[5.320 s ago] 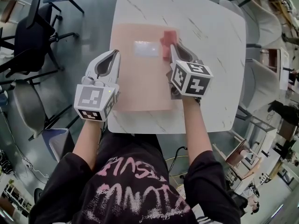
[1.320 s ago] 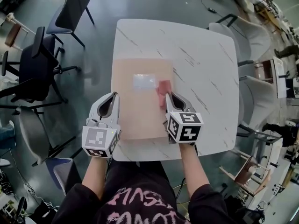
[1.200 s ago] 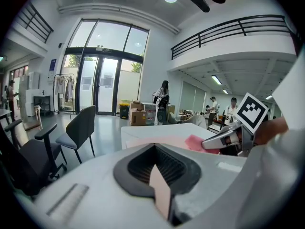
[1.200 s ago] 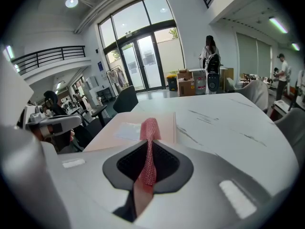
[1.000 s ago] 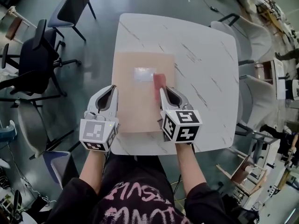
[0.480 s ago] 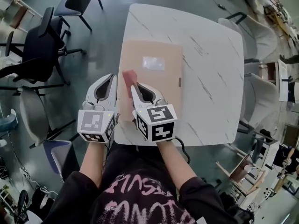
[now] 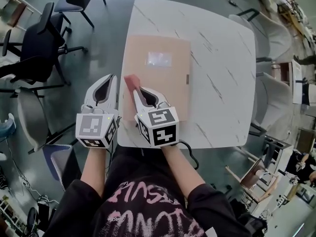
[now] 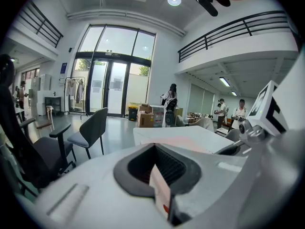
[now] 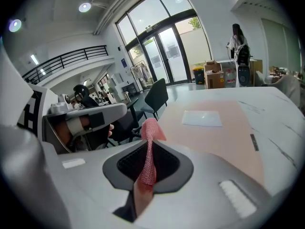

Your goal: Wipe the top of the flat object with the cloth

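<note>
A peach flat object (image 7: pixel 163 78) with a white label (image 7: pixel 158 59) lies on the white marble table (image 7: pixel 222 58). My right gripper (image 7: pixel 136 90) is shut on a pink cloth (image 7: pixel 131 81), which rests at the flat object's left edge. In the right gripper view the cloth (image 9: pixel 151 130) stands up from between the jaws of the right gripper (image 9: pixel 144 178), with the flat object (image 9: pixel 224 132) and its label (image 9: pixel 202 118) ahead. My left gripper (image 7: pixel 111 77) hangs just off the table's left edge, shut and holding nothing. In its own view the left gripper (image 8: pixel 162 199) points along the table's side.
Dark office chairs (image 7: pixel 42 38) stand on the floor to the left of the table. White chairs (image 7: pixel 269 31) sit along its right side. The table's near edge (image 7: pixel 168 144) is against the person's body. People stand far back in the hall (image 8: pixel 170 97).
The right gripper has carried the cloth from the flat object's right side, beside the label, across to its left edge. The left gripper has stayed at the table's left edge.
</note>
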Demonstrator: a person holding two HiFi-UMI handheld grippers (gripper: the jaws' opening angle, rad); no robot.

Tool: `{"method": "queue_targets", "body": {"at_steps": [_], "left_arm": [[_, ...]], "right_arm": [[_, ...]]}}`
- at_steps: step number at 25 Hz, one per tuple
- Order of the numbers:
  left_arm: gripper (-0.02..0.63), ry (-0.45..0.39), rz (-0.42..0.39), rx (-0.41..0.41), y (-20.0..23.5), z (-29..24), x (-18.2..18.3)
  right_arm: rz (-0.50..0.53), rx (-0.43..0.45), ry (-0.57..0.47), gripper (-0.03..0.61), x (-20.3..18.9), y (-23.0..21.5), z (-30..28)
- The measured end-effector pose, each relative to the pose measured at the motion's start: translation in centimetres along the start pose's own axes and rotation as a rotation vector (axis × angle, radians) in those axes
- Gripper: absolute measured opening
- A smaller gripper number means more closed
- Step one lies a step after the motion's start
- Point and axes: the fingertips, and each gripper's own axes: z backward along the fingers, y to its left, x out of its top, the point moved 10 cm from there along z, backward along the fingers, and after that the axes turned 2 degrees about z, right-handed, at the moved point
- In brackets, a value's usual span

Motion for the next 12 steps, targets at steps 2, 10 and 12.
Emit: {"method": "queue_targets", "body": {"at_steps": [2, 10, 12], "left_arm": [[0.002, 0.0, -0.001, -0.009, -0.4, -0.1, -0.1], [0.002, 0.004, -0.011, -0.046, -2.3, -0.8, -0.3], [0.002, 0.004, -0.013, -0.05, -2.6, -0.9, -0.3]], "right_arm": [[-0.008, -0.016, 0.003, 0.049, -0.3, -0.5, 0.4], [-0.036, -0.092, 0.007, 0.049, -1.7, -3.2, 2.4], [-0.046, -0.11, 0.007, 0.049, -2.0, -4.1, 2.7]]}}
